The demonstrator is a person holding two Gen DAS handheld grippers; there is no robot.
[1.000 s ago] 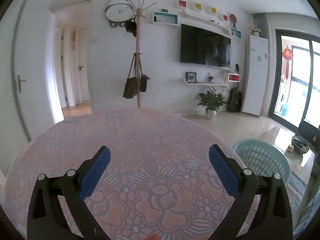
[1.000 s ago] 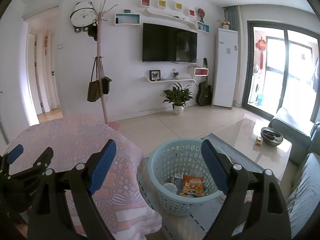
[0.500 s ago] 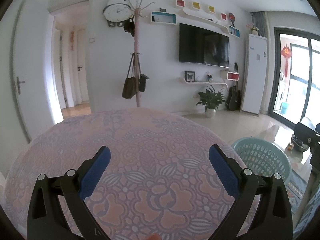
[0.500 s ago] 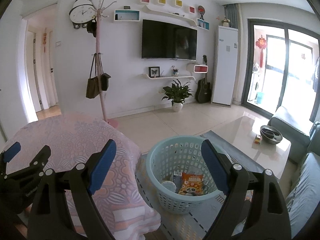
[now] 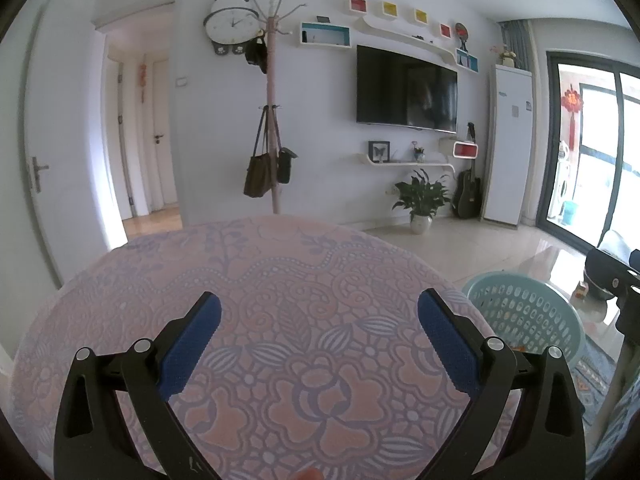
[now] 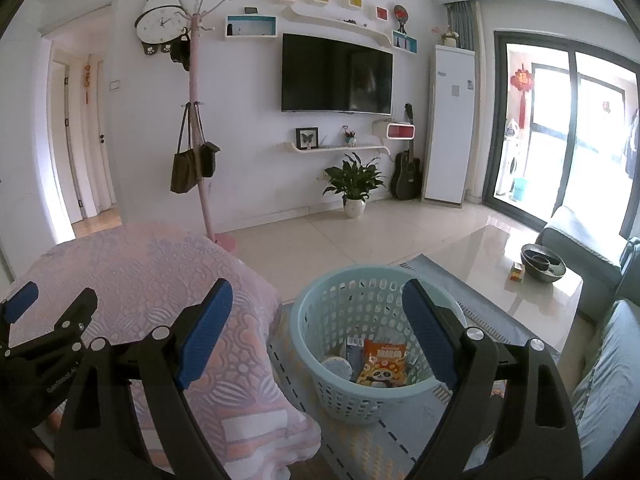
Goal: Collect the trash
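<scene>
Left tool (image 5: 319, 322) hangs released, ribbed blue pads spread wide over the counter (image 5: 280, 280) and its embossed pink-and-lilac floral cloth. Right tool (image 6: 317, 312) gapes too, empty, above the round pale-blue lattice basket (image 6: 320, 304) on the rug, where a glossy orange panda snack bag (image 6: 382, 366) and other wrappers lie; tiled living-room floor beyond

A round table under a pink-and-lilac floral tablecloth (image 5: 280, 300) stands bare. Beside it, a pale blue perforated plastic basket (image 6: 320, 312) sits on a patterned floor mat (image 6: 360, 448).
</scene>
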